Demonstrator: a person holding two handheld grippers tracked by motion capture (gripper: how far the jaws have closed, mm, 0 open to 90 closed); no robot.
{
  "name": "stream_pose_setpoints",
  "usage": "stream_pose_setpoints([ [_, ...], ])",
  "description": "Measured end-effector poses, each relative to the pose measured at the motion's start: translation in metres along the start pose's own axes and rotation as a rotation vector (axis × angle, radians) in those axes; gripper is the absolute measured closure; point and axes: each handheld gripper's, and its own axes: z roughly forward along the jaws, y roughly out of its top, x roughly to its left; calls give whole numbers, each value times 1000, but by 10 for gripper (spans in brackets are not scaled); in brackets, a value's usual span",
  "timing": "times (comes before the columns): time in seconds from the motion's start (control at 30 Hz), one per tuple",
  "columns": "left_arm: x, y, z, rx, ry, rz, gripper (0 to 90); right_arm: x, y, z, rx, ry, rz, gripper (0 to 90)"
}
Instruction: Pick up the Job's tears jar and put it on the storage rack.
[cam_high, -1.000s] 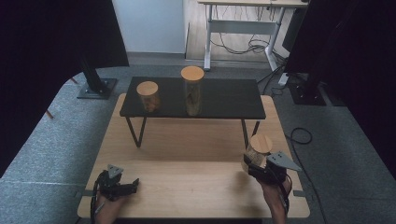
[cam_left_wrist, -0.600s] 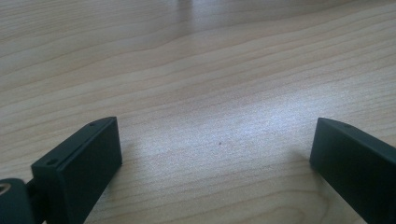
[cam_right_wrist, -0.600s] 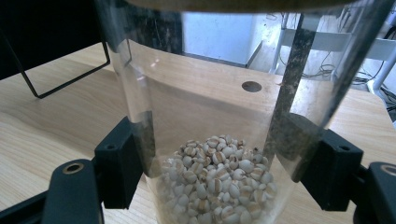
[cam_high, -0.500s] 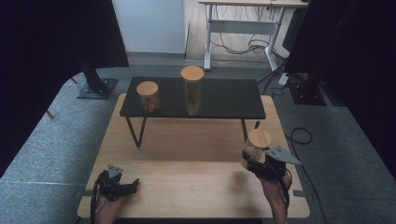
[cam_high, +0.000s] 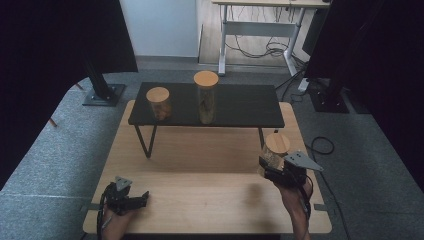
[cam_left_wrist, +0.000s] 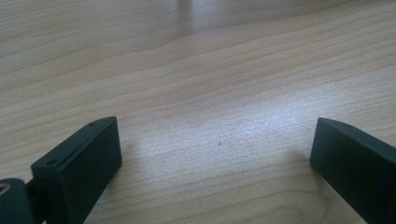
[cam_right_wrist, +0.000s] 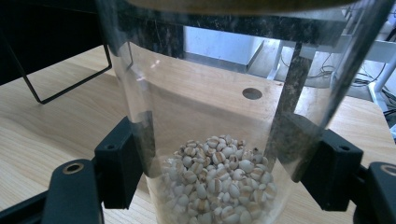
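Note:
My right gripper (cam_high: 271, 165) is shut on a clear glass jar (cam_high: 276, 150) with a wooden lid, held above the right side of the wooden table (cam_high: 200, 195). Up close in the right gripper view, the jar (cam_right_wrist: 219, 140) sits between both black jaws with pale grains in its bottom. My left gripper (cam_high: 142, 198) rests low near the table's front left, open. Its jaws stand wide apart over bare wood (cam_left_wrist: 215, 126) in the left gripper view. Two more wooden-lidded jars, a short one (cam_high: 158, 103) and a tall one (cam_high: 206, 96), stand on the black shelf (cam_high: 240, 105).
The black shelf stands on thin metal legs (cam_high: 145, 142) across the far half of the table. Grey carpet (cam_high: 55, 150) surrounds the table. A cable (cam_high: 320, 146) lies on the floor at the right. A desk frame (cam_high: 260, 35) stands further back.
My right gripper has carried the jar a little forward and up toward the shelf. The left gripper has stayed where it was.

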Motion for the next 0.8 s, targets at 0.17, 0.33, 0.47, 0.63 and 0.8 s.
stream_pose_setpoints([
  [0.17, 0, 0, 0, 2, 0, 2, 19, 0, 7, 0, 3, 6, 1, 252],
  [0.33, 0, 0, 0, 2, 1, 4, 19, 1, 15, 1, 8, 9, -3, 252],
  [0.47, 0, 0, 0, 1, 1, 4, 19, 0, 21, 1, 12, 10, -6, 252],
  [0.63, 0, 0, 0, 2, 1, 4, 19, 0, 28, 2, 14, 12, -8, 252],
  [0.8, 0, 0, 0, 1, 1, 4, 19, 1, 34, 3, 14, 13, -17, 252],
])
